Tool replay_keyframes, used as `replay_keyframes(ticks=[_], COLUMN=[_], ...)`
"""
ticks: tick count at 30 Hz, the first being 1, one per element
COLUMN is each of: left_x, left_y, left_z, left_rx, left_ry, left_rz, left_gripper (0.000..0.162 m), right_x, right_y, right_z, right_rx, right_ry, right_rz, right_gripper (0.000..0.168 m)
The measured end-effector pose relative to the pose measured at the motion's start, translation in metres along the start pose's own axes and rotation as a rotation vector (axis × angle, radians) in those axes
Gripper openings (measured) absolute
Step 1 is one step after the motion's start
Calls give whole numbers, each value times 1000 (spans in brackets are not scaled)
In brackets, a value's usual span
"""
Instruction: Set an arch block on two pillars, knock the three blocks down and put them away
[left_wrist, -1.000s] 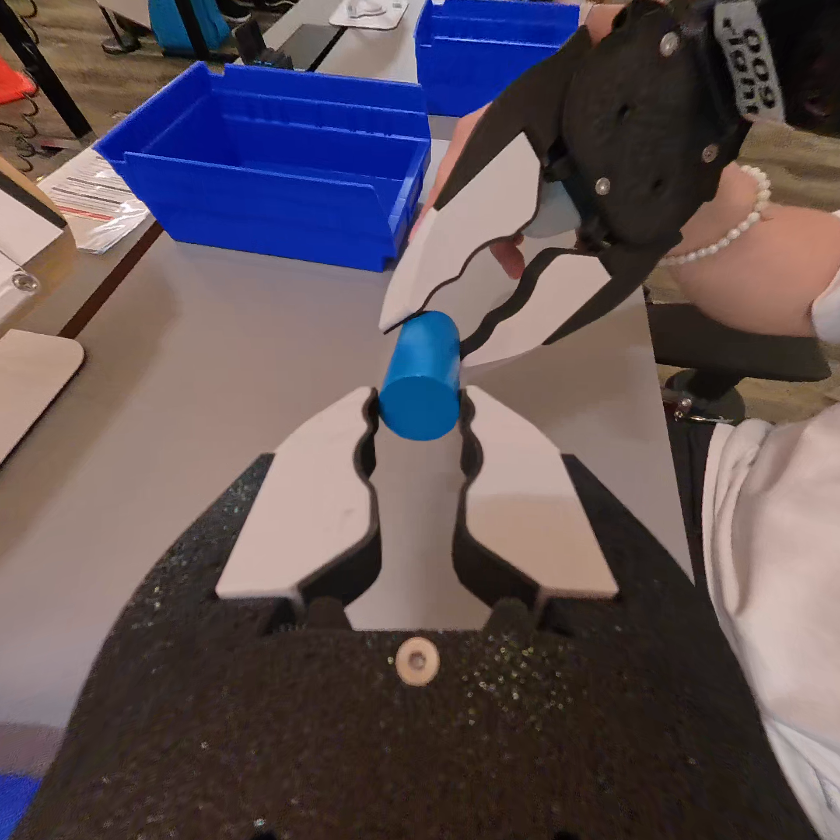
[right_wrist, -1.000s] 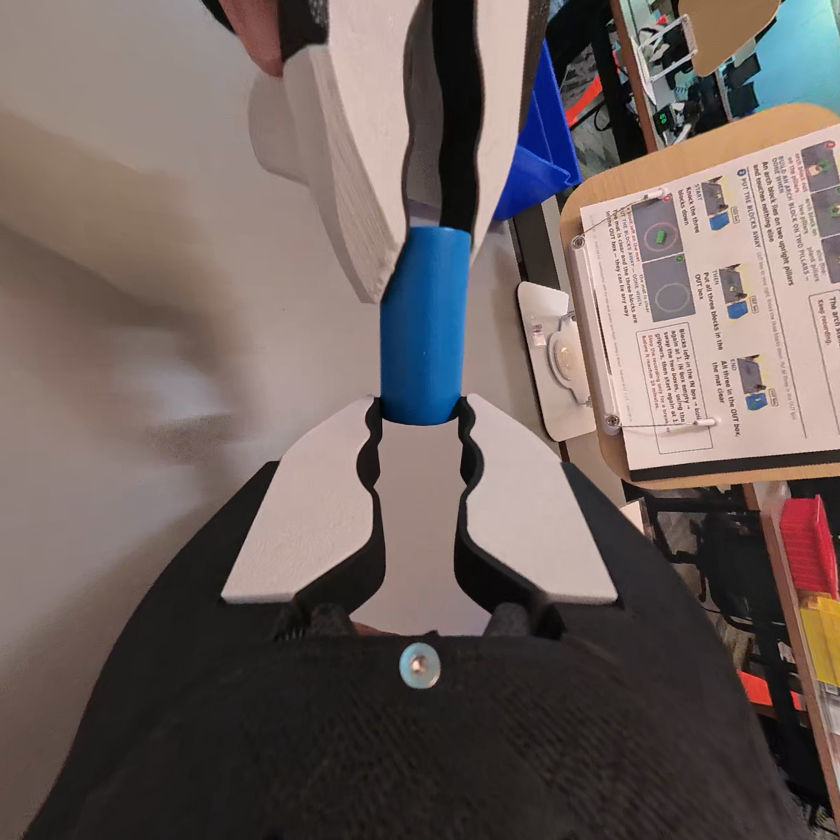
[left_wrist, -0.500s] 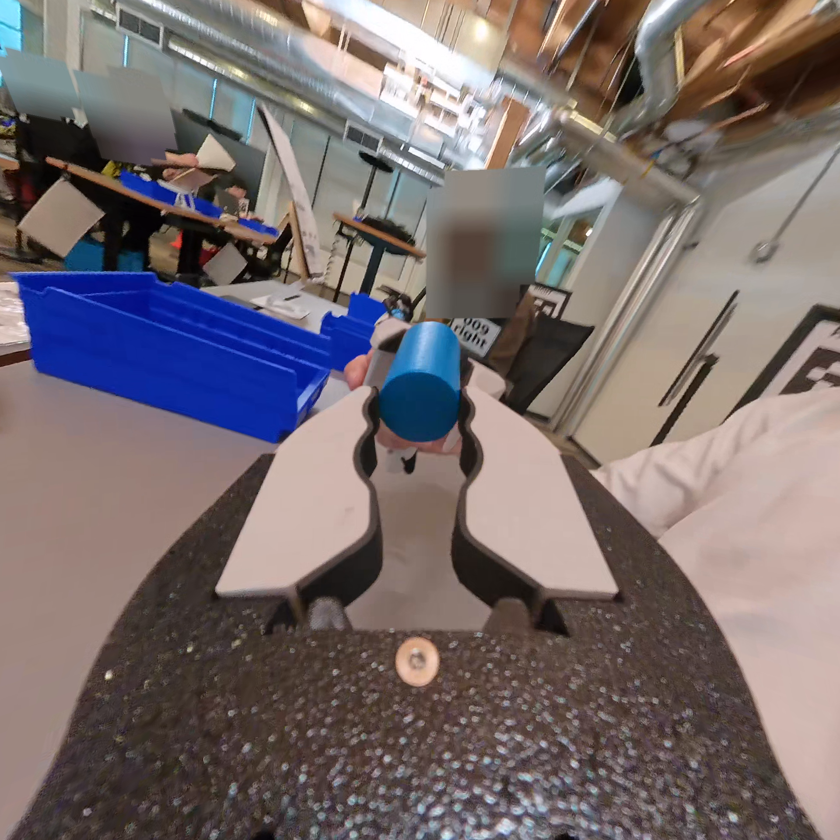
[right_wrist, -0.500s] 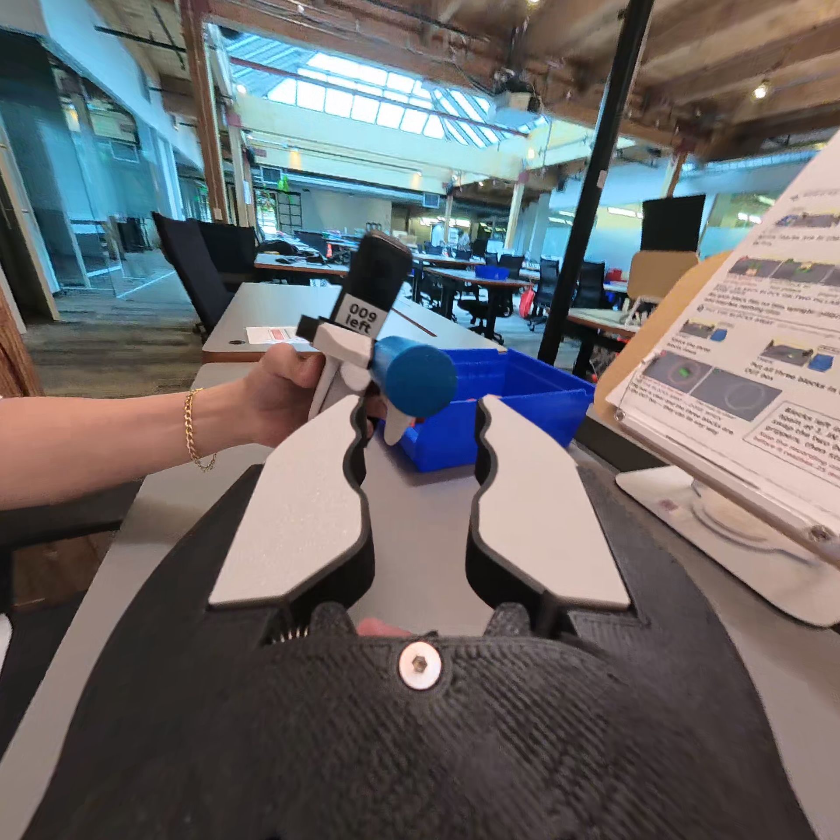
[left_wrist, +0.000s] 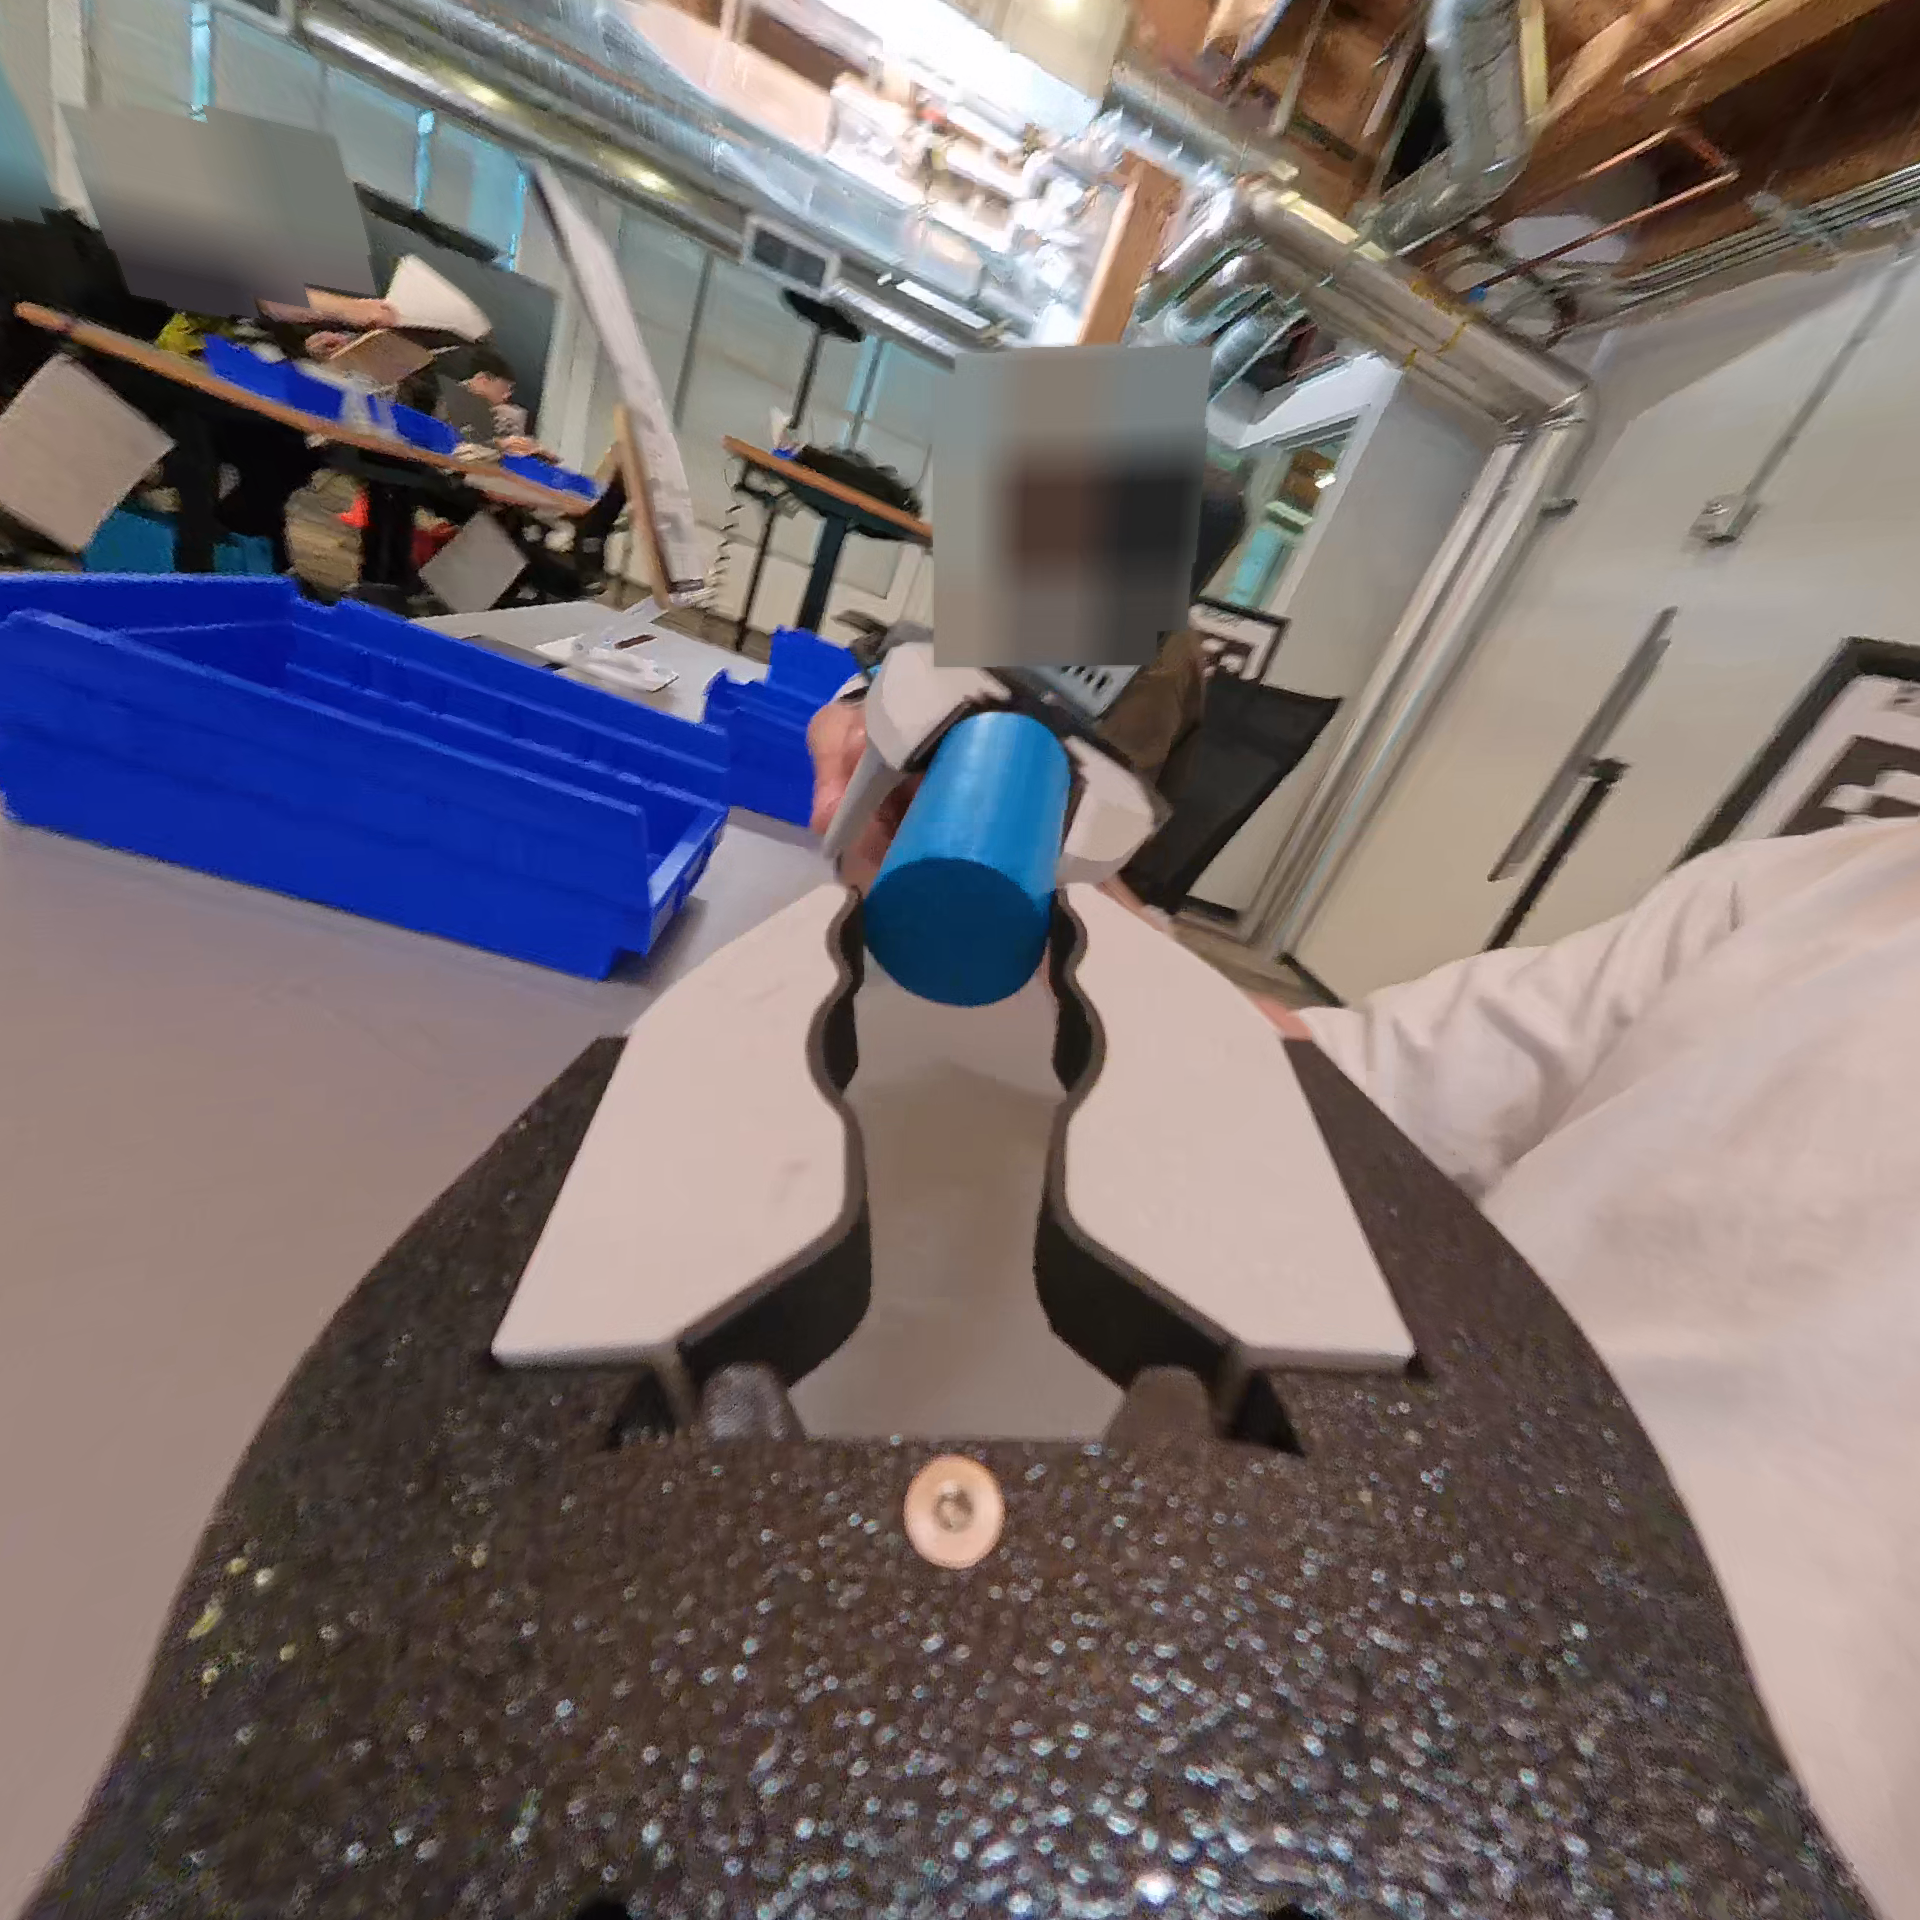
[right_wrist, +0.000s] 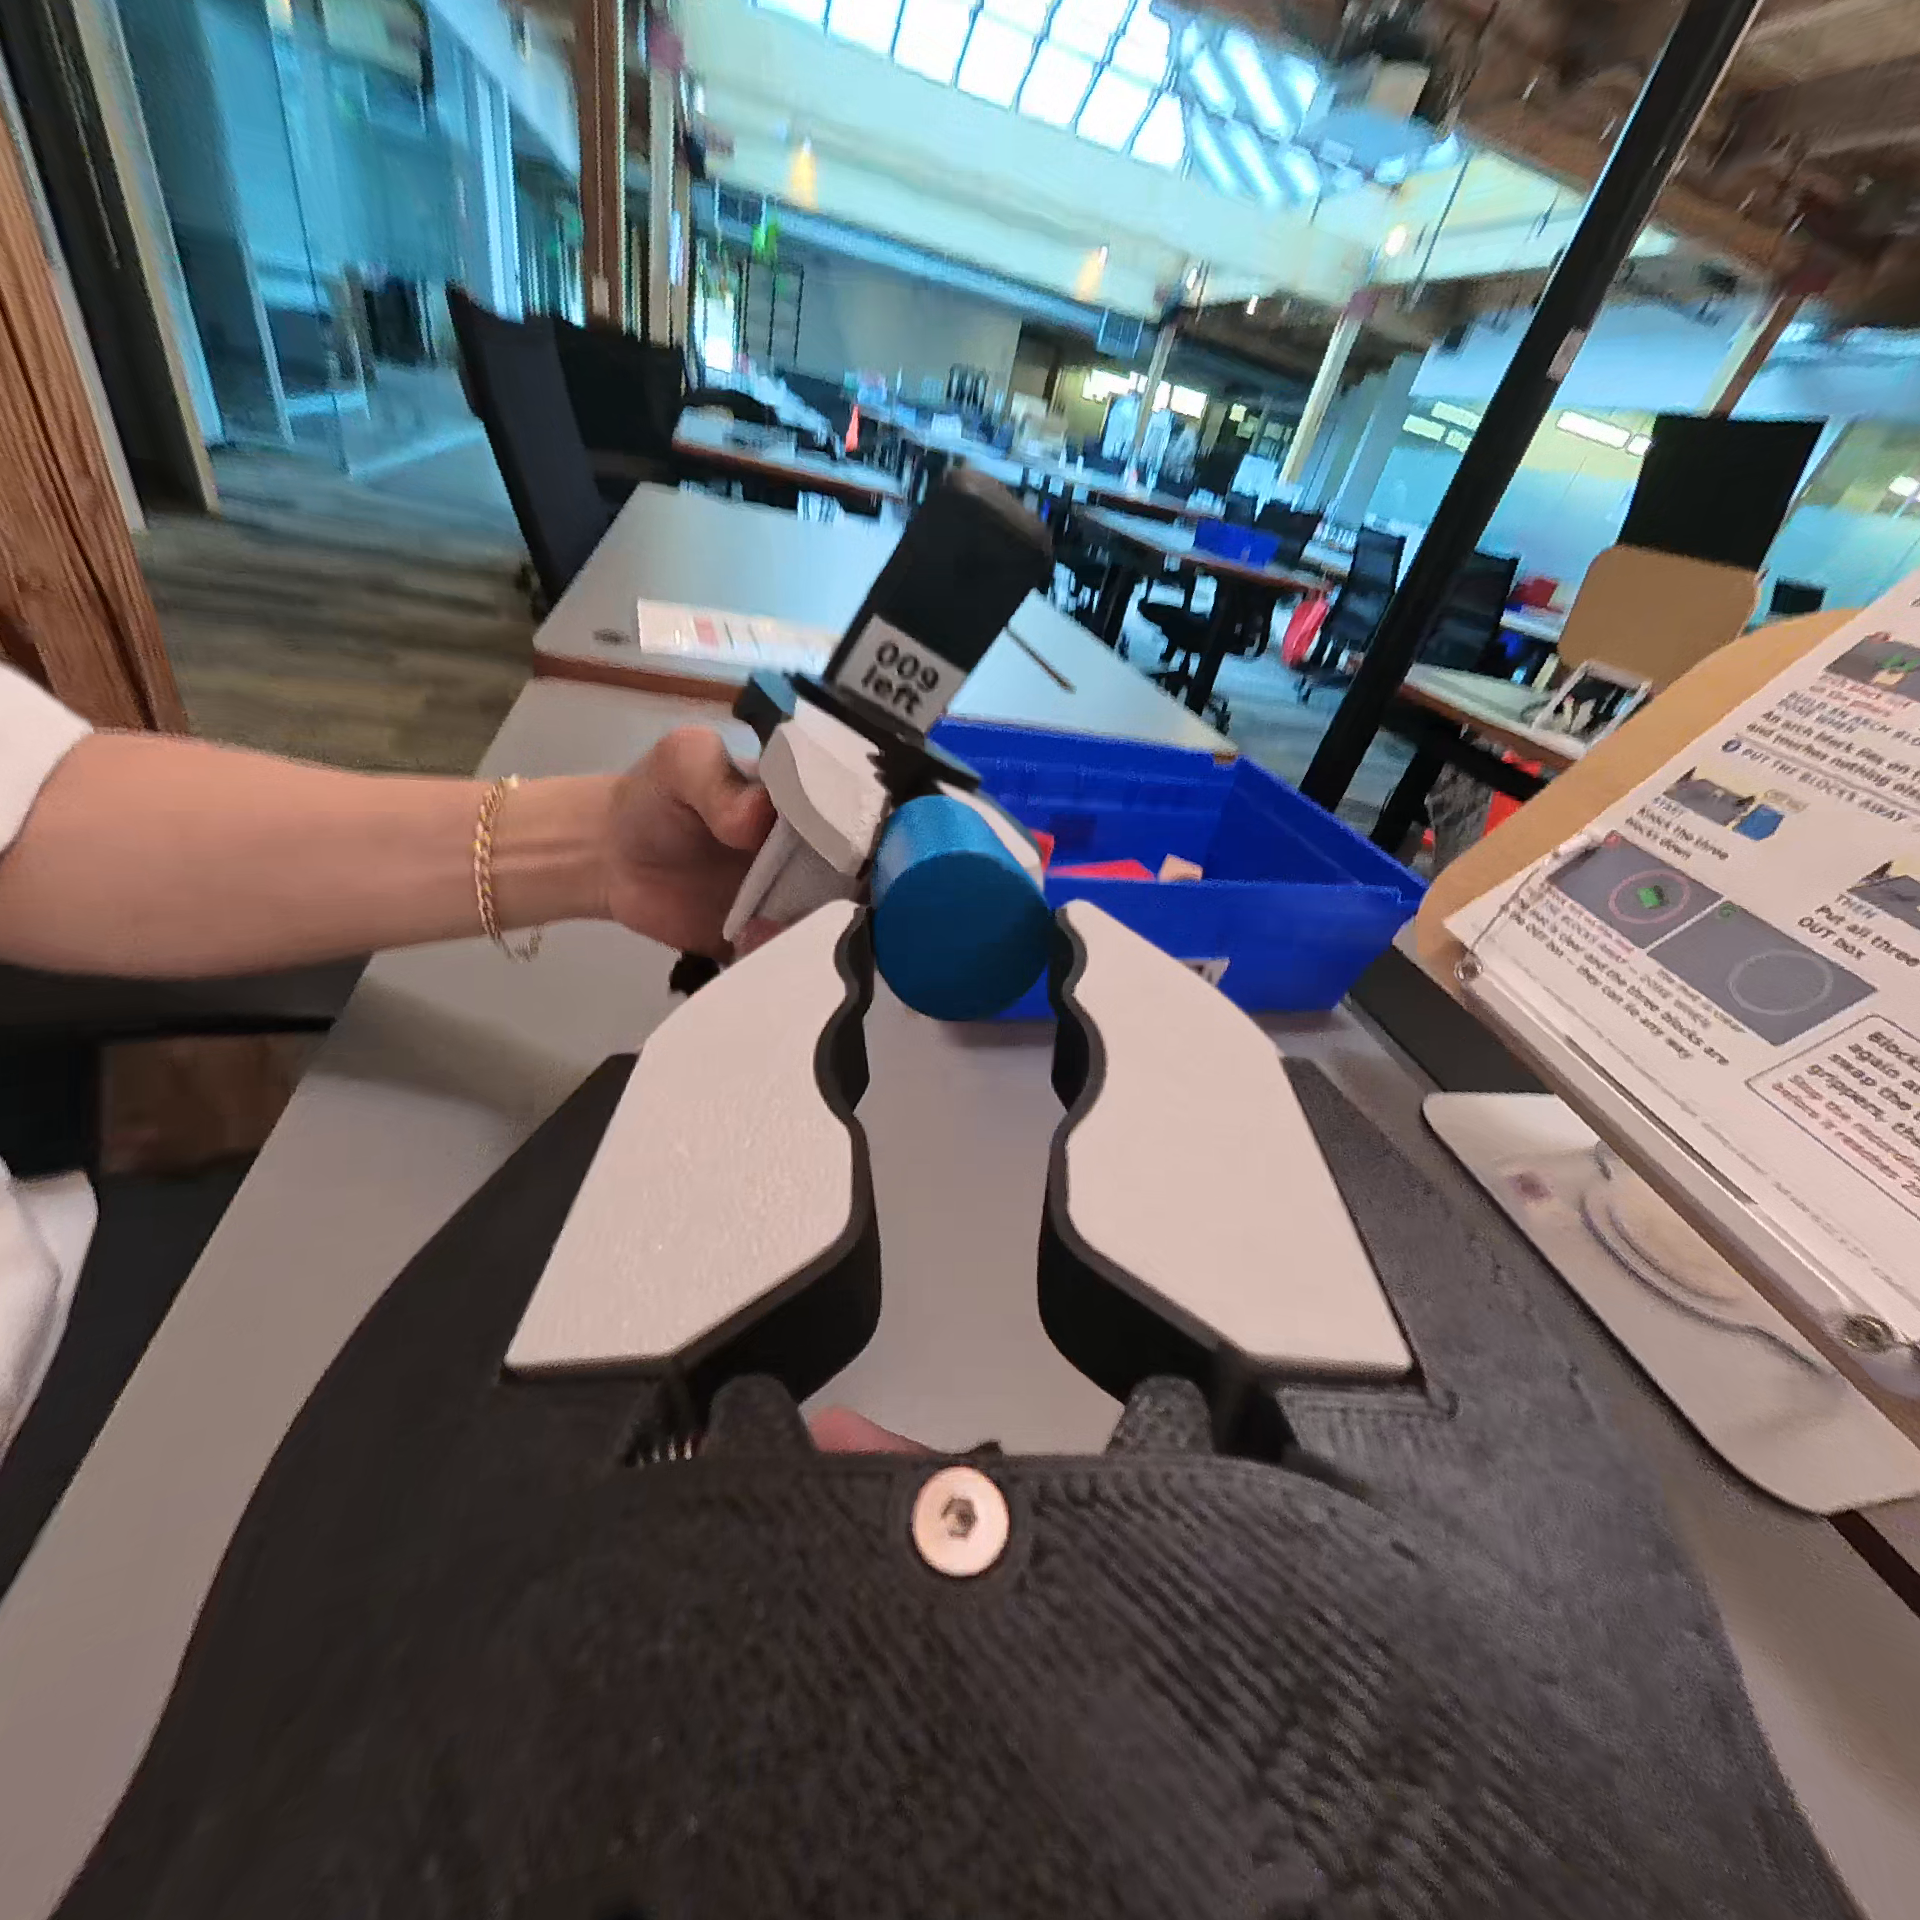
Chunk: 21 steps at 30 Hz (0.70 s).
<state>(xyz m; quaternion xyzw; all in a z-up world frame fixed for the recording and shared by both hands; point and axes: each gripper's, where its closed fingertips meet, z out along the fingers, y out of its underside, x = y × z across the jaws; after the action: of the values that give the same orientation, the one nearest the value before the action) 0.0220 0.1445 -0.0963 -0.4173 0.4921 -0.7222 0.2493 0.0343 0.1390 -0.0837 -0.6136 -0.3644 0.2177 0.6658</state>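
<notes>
Now both tongs (left_wrist: 953, 925) (right_wrist: 956, 935) clamp opposite ends of blue cylinder (left_wrist: 966, 873).

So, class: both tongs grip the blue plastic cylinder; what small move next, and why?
Probably ease the left tongs open: they and the right tongs each clamp one end of the blue plastic cylinder in mid-air, so neither can carry it off alone.

A pale grey tabletop (left_wrist: 260, 1049) stands in an open workshop hall. Silver ducts (left_wrist: 1247, 270) run beneath exposed wooden ceiling beams (left_wrist: 1662, 83), beside a white wall (left_wrist: 1714, 665). A skylight (right_wrist: 1039, 94) brightens the other side, where rows of desks (right_wrist: 1174, 540) and dark office chairs (right_wrist: 540, 457) recede, a black post (right_wrist: 1507, 416) rises, and glass partitions (right_wrist: 312, 260) line a grey floor (right_wrist: 343, 623).
</notes>
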Motion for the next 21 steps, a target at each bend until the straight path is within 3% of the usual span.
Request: replay_keyframes(ticks=[3, 10, 14, 16, 21], left_x=[-20, -32, -29, -28, -25], left_y=[8, 32, 47, 55, 66], left_z=[-7, -25, -27, -27, -30], left_rx=[-37, -187, -238, -252, -261], left_ry=[-165, -389, -405, -402, -389], left_rz=[28, 161, 158, 140, 122], left_gripper=[65, 64, 61, 61, 60], right_x=[18, 119, 163, 165, 157], right_y=[16, 88, 128, 152, 189], right_z=[-3, -34, -38, -42, -52], right_rx=[-211, -808, -924, -992, -1175], right_ry=[-4, -13, 94, 92, 14], right_rz=[-71, -29, 103, 168, 105], right_gripper=[33, 33, 33, 33, 33])
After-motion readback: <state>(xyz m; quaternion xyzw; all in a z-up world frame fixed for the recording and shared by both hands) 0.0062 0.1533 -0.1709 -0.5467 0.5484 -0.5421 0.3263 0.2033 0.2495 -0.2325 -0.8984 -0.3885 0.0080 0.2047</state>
